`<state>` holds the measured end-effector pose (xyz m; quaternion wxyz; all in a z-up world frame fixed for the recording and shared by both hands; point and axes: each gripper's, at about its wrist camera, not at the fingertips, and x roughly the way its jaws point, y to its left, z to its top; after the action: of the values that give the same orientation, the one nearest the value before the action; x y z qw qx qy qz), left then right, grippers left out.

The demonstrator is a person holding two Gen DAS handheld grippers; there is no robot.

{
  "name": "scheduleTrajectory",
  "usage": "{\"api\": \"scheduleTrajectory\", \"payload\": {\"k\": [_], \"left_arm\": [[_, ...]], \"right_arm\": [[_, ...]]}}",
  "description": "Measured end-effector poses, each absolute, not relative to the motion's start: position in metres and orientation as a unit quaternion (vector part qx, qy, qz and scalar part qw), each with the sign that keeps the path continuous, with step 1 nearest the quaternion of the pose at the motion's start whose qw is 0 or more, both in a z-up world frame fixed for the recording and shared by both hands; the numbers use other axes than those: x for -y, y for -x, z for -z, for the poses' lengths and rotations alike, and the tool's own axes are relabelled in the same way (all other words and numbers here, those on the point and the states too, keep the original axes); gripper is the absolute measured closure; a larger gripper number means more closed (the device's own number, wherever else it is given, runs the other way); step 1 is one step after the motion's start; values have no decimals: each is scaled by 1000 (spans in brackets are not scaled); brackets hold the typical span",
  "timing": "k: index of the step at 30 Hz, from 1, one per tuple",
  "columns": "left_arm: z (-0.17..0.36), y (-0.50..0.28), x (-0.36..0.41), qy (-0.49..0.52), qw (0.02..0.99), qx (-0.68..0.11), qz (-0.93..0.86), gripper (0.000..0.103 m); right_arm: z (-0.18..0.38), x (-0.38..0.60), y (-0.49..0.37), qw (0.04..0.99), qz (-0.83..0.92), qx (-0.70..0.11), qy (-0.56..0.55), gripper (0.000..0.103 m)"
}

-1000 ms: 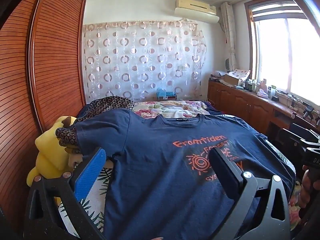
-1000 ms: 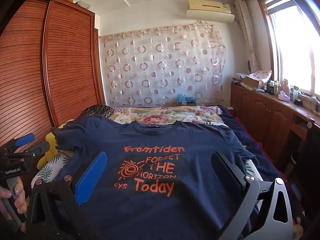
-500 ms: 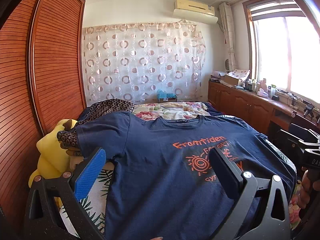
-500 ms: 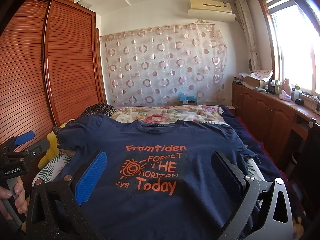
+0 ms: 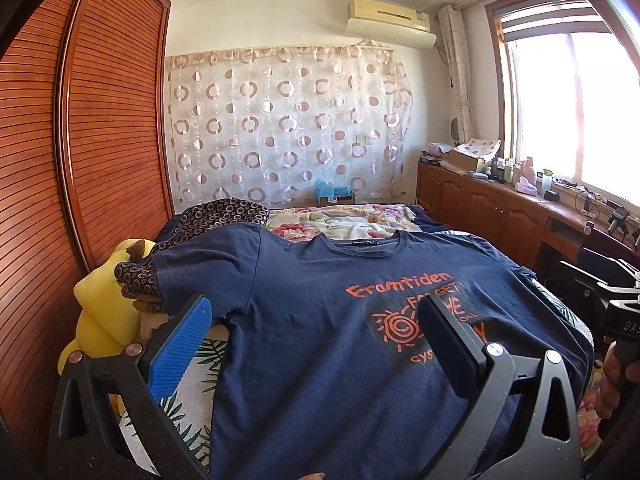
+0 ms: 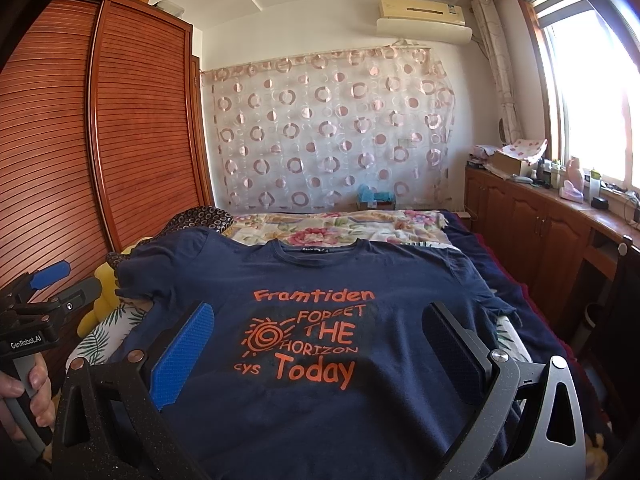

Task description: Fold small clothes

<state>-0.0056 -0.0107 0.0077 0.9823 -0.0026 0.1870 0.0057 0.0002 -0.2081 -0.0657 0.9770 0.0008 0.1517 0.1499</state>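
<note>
A navy blue T-shirt (image 5: pixel 320 320) with orange print lies flat and face up on the bed, collar at the far end; it also shows in the right wrist view (image 6: pixel 320 280). My left gripper (image 5: pixel 316 340) is open and empty, hovering above the shirt's lower left part. My right gripper (image 6: pixel 320 344) is open and empty, above the shirt's lower middle. The left gripper also shows at the left edge of the right wrist view (image 6: pixel 36 312), and the right gripper's body at the right edge of the left wrist view (image 5: pixel 616 300).
A yellow plush toy (image 5: pixel 108 304) and a dark patterned cloth (image 5: pixel 216 216) lie at the bed's left side by the wooden wardrobe (image 5: pixel 80 140). A floral blanket (image 6: pixel 340 228) lies beyond the collar. Wooden cabinets (image 6: pixel 552 220) run along the right under the window.
Both grippers have shifted very slightly; the views have tilted a little. The shirt has not moved and both grippers stay open.
</note>
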Motion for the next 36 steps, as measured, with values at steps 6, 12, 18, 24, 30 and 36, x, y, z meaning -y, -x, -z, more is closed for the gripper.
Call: {"api": "scheduleTrajectory", "payload": {"k": [6,12,18,24,30,36], "left_arm": [[-8,6,11,2,983,-186,-5,0],[-8,6,12,1,982,-186,-6,0],[-8,6,12,1,983,-185,-6,0],[-8,7,13,0,983,-185,-6,0],[-8,7,13,-1,983,-184,-6,0],[-8,7,13,-1,983,-184,-7,0]], "right_arm": [[65,209,0,977,-150,-152,-1,0],[65,209,0,977,-151,-151,-1,0],[65,209,0,977,-151,-152,-1,0],[65,209,0,977,-151,-152,-1,0],[65,209,0,977,-151,-151,-1,0],[65,209,0,977,-151,-151,-1,0]]}}
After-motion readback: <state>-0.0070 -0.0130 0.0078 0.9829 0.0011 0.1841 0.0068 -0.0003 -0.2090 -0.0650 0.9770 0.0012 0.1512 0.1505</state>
